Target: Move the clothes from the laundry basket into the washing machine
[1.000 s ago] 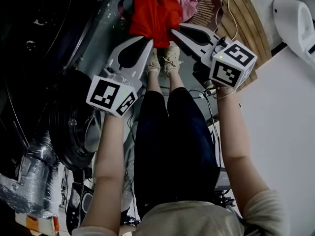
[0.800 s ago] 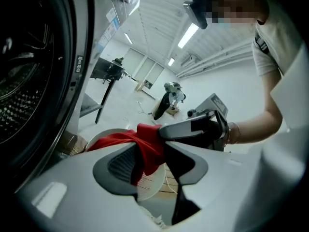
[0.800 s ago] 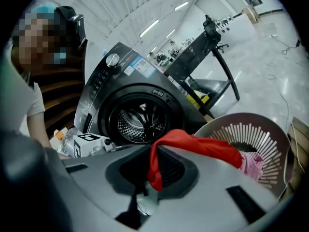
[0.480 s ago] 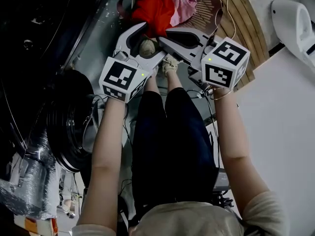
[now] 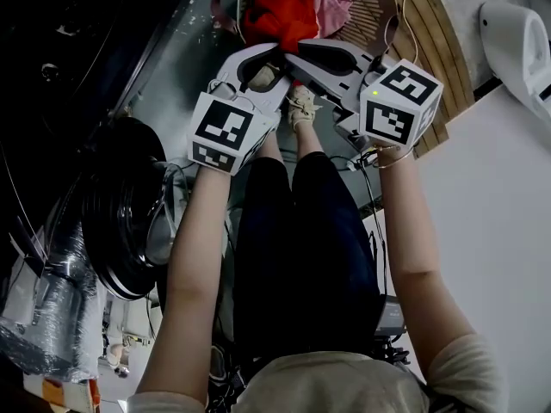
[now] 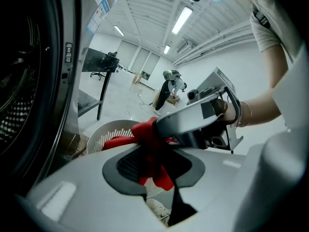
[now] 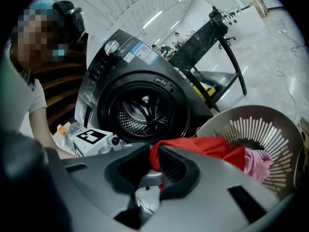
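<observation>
A red garment (image 5: 280,11) hangs bunched over the white laundry basket (image 5: 374,11), with a pink garment (image 5: 331,3) behind it in the basket. Both grippers meet at its lower edge. My right gripper (image 5: 297,52) is shut on the red cloth, which shows pinched between its pads in the right gripper view (image 7: 153,161). My left gripper (image 5: 274,61) has just been closing, and red cloth (image 6: 145,132) lies between its pads (image 6: 154,153). The washing machine (image 7: 140,110) stands with its drum open beside the basket (image 7: 270,129).
The washing machine's round door (image 5: 129,213) hangs open at the left in the head view. The person's legs and shoes (image 5: 301,106) are directly below the grippers. A wooden pallet (image 5: 430,41) and a white wall lie to the right.
The left gripper opened, moved up to the red garment and closed on it. The garment, hanging spread a second ago, is now bunched over the basket. The right gripper shifted slightly left.
</observation>
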### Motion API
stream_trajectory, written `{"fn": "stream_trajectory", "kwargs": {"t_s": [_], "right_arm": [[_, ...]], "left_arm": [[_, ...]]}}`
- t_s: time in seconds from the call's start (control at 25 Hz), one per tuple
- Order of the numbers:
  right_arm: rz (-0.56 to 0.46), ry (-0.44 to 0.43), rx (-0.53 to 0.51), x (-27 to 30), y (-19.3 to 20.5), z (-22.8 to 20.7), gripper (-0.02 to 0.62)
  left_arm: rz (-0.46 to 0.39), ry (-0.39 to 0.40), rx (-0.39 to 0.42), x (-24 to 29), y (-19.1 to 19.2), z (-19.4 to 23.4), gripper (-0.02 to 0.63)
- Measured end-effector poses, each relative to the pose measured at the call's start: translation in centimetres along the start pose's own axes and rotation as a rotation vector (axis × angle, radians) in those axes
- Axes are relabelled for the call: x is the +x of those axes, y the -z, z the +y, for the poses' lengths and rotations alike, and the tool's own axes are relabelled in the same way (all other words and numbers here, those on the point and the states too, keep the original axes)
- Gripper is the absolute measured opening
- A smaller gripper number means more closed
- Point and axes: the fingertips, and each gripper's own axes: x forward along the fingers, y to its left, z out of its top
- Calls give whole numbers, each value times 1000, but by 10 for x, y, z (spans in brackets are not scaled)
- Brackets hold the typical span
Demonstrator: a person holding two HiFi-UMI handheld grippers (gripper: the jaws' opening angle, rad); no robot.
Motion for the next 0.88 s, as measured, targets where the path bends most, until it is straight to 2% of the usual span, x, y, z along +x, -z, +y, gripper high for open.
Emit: {"fn": "stream_trajectory", "kwargs": {"t_s": [0.12, 0.2, 0.32, 0.4, 0.52, 0.56, 0.72, 0.8, 0.88], "right_arm": [[-19, -33, -21, 4, -6, 11, 50], [-39, -21, -39, 4, -9, 11, 51], [-31, 5, 5, 7, 3, 0, 51], [-26, 65, 2, 13, 14, -11, 49], [-71, 239, -71, 15, 22, -32, 9], [-73, 266, -76, 16, 26, -36, 9], [-60, 252, -13, 25, 39, -35, 9], [-63, 236, -8, 27, 40, -31, 9], [-58, 217, -15, 28, 41, -29, 9]], "left_arm": [[-22, -66, -57, -17, 4, 16, 112], [-48, -131, -126, -34, 11, 35, 109], [-87, -218, -184, -55, 18, 58, 109], [-119, -262, -204, -61, 19, 67, 110], [-181, -342, -241, -68, 14, 81, 109], [-215, -374, -258, -72, 10, 86, 109], [-365, -535, -308, -96, -7, 118, 101], [-409, -609, -338, -109, -10, 140, 98], [-438, -645, -367, -116, -12, 158, 95]]}}
